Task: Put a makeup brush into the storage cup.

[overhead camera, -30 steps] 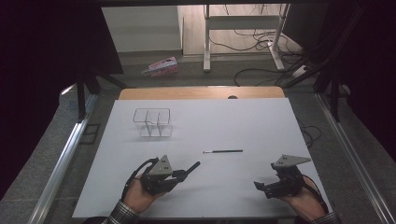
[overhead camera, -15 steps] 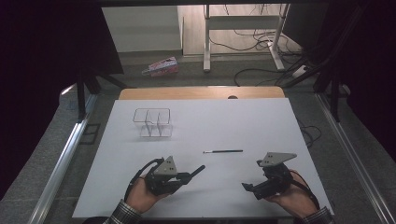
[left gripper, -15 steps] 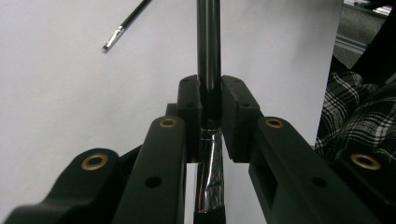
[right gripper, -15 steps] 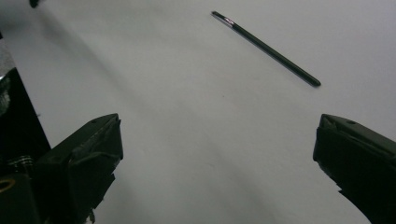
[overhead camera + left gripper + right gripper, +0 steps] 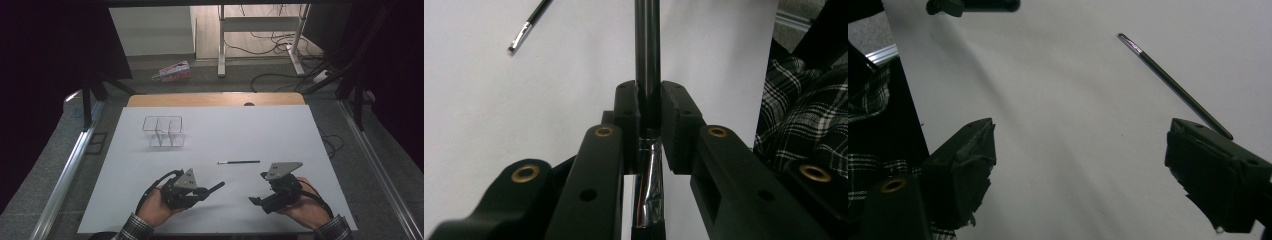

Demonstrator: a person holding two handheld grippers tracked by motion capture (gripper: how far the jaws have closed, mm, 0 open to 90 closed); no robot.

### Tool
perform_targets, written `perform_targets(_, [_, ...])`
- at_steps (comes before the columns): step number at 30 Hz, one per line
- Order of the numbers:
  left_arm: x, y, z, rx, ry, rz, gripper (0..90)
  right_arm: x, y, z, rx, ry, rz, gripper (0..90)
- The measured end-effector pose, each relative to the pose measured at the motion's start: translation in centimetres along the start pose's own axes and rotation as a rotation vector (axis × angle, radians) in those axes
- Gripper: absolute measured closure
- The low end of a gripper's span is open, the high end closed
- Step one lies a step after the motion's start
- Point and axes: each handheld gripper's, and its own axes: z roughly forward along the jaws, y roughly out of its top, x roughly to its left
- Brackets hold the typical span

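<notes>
My left gripper [image 5: 202, 192] rests near the table's front edge, shut on a black brush [image 5: 647, 40] with a silver ferrule. That brush sticks out to the right past the jaws [image 5: 218, 186]. A second thin black brush [image 5: 239, 162] lies flat on the white table [image 5: 240, 130] between and beyond both grippers. It also runs past the far jaw in the right gripper view [image 5: 1173, 82]. My right gripper [image 5: 258, 189] hovers at the front right and points left. It is open; its jaws have just been closing a little, with nothing between them [image 5: 1080, 145].
A clear plastic organizer [image 5: 163, 131] with compartments stands at the back left of the table. Checked sleeves come in from the bottom edge. Beyond the table are a wooden strip [image 5: 215, 99], cables and a pink packet [image 5: 173, 71] on the floor.
The right hand has moved left, away from the table's right edge, and lifted slightly, its jaws a little narrower. The left gripper has kept still with its brush.
</notes>
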Motion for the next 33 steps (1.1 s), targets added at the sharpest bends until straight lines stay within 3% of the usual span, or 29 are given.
perform_targets(15, [-0.6,1.4,1.5,0.098,-0.079,0.078,79.6,1.5,1.4,1.8,0.035,0.092,-0.099,28.2])
perform_targets(33, [-1.5,2.9,2.6,0.157,-0.104,0.163,79.6,3.1,2.6,3.6,0.089,0.158,-0.245,50.0])
